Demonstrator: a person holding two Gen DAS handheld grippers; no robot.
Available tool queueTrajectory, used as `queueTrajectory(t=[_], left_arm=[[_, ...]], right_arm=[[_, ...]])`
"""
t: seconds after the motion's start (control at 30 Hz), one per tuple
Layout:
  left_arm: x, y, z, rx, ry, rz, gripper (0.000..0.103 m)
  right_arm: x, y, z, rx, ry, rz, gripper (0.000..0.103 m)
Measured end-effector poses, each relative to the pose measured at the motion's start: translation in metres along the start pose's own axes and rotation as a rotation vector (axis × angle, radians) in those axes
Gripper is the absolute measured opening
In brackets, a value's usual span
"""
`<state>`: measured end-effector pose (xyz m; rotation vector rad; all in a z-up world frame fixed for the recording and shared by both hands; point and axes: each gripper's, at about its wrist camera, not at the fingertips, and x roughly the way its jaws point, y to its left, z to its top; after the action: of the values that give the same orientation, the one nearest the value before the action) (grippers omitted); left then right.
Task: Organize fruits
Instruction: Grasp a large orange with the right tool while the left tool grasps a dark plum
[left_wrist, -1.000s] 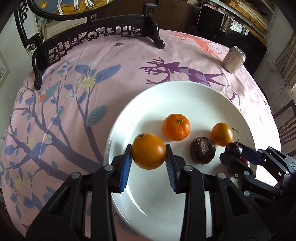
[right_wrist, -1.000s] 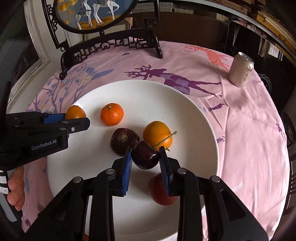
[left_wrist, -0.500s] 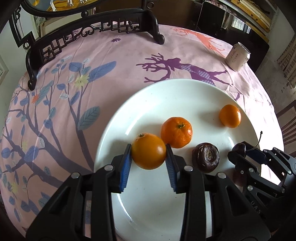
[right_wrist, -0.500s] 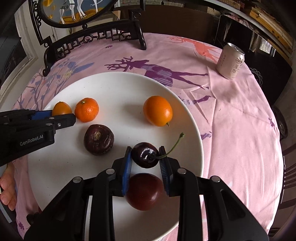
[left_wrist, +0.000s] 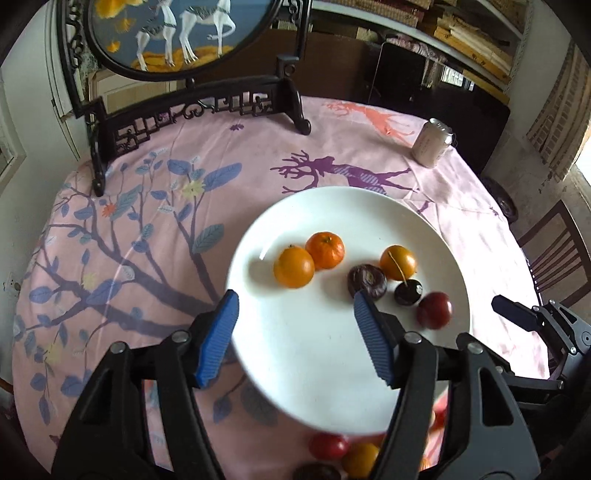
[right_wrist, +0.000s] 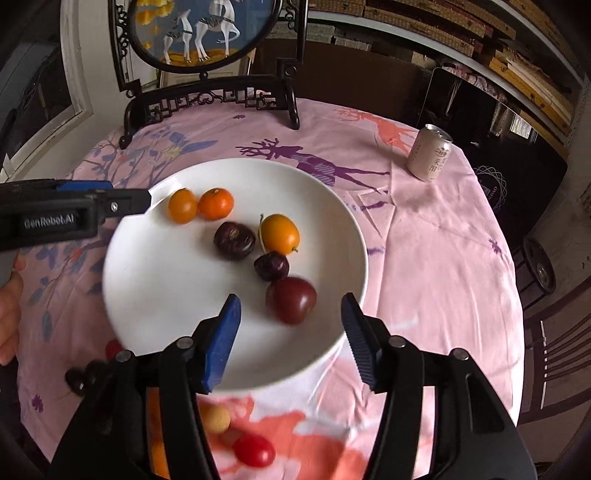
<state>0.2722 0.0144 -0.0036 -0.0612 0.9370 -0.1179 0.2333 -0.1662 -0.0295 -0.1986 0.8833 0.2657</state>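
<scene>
both of your tools are empty right now: the left hand-held gripper (left_wrist: 295, 325) has its blue ribbed pads spread wide apart over the near part of the white plate (left_wrist: 314, 369), and the right hand-held gripper (right_wrist: 290, 317) is just as wide, with nothing between the pads. six fruits sit on the plate at frame centre: two round orange ones touching (left_wrist: 293, 266), a third orange one (left_wrist: 398, 263), a wrinkled dark fruit (left_wrist: 367, 281), a stemmed cherry (right_wrist: 271, 266) and a glossy red plum (right_wrist: 291, 300). more small fruits lie on the pink cloth worktop (right_wrist: 436, 258) at the bottom edge, among them a red cherry tomato (right_wrist: 255, 450). expect all of them to be light, smooth and prone to roll; the tomato and cherry will likely bruise, so close gently across the widest part.
</scene>
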Motion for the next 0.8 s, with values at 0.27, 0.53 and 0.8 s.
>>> queueTrajectory(t=[0.27,0.53,0.8], left_arm=[[-0.076,0.001,-0.122,-0.012,-0.091,0.022,0.075],[-0.082,-0.005,-0.166,0.018,-0.053,0.024,0.075],[-0.081,-0.001,-0.176,0.008,-0.023,0.000,0.075]], right_arm=[[-0.056,0.017,-0.101,0.172,-0.047,0.056,0.060],[-0.054,0.044,-0.109,0.160,-0.012,0.122,0.061],[-0.024,0.066,-0.110,0.108,0.040,0.116,0.061]])
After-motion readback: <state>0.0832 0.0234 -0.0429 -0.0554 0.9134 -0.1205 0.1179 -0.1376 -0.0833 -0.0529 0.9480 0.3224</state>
